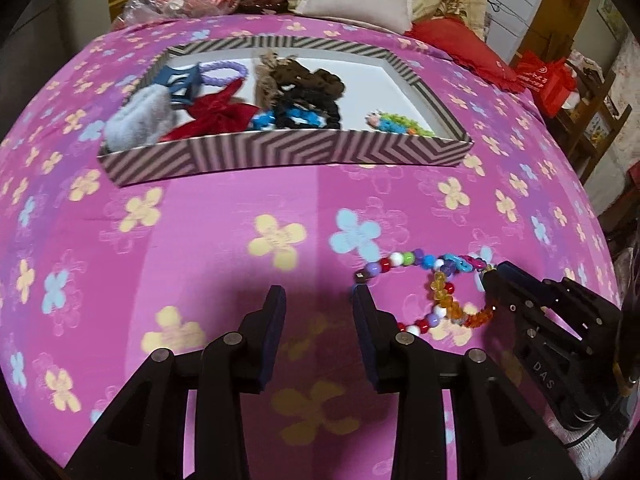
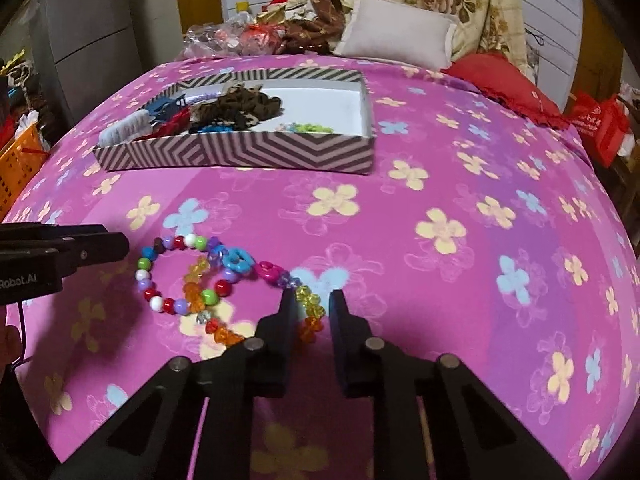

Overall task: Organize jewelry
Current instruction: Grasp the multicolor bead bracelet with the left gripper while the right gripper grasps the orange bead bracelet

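Two bracelets lie overlapping on the pink flowered bedspread [image 2: 400, 240]. One is a ring of round mixed-colour beads [image 2: 152, 292] [image 1: 394, 260]. The other is a loop of orange and yellow crystal beads [image 2: 192, 292] [image 1: 442, 300] with blue and pink links. My right gripper [image 2: 313, 300] [image 1: 490, 280] is shut on the yellow-orange stretch of that crystal loop, low on the cloth. My left gripper [image 1: 318, 300] [image 2: 120, 244] stands open just left of the round-bead ring, with only cloth between its fingers. A zigzag-striped tray [image 1: 280, 156] [image 2: 240, 152] sits further back.
The tray holds scrunchies, a blue claw clip [image 1: 180, 84], a red bow, a grey fluffy piece and a green bead string [image 1: 400, 124]. Pillows [image 2: 396, 28] and a red cushion [image 2: 500, 80] lie at the head of the bed. An orange basket [image 2: 20, 160] stands left, a red bag [image 2: 600, 120] right.
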